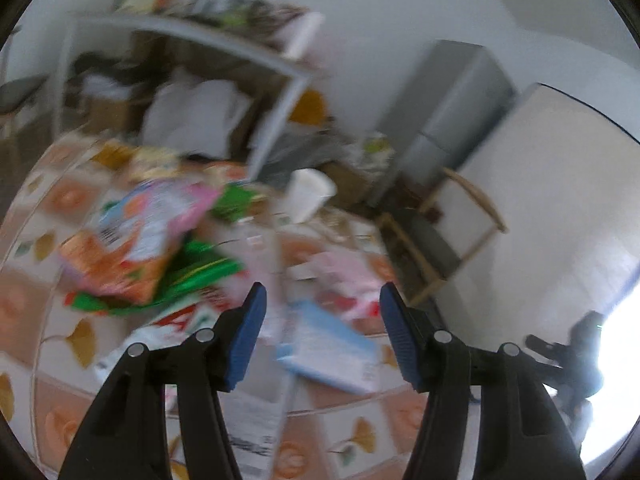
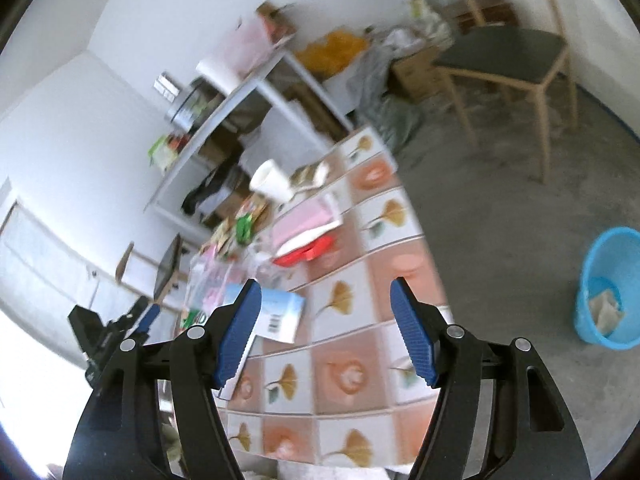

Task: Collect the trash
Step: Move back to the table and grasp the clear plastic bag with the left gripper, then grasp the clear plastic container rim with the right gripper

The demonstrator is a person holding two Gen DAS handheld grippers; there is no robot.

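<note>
Nearest my left lens, the left gripper (image 1: 322, 336) stands with its blue pads apart and nothing between them; it hangs above the table (image 1: 52, 412), whose cloth carries a leaf-and-flower tile pattern. I read this as a carry-free posture: both tools are empty and free to pick.

Working left to right across the tabletop, the trash lies in a loose heap: an orange-and-pink packet (image 1: 132, 236) on top of a green wrapper (image 1: 200, 272), then a pale blue carton (image 1: 332, 348) just beyond the pads, then pink and red wrappers (image 1: 348, 284). A white paper cup (image 1: 308, 194) lies tipped at the far side. Blur hides finer detail.

The right gripper (image 2: 325, 330) likewise has its pads apart and empty, over the near corner of the table. The cloth's right edge falls away to bare concrete floor (image 2: 500, 240), which gives open room. A blue bucket (image 2: 610, 284), already holding some paper, stands on that floor well apart from the table; I judge it the drop point. A wooden chair (image 2: 508, 60) sits farther back, clear of that path.
</note>
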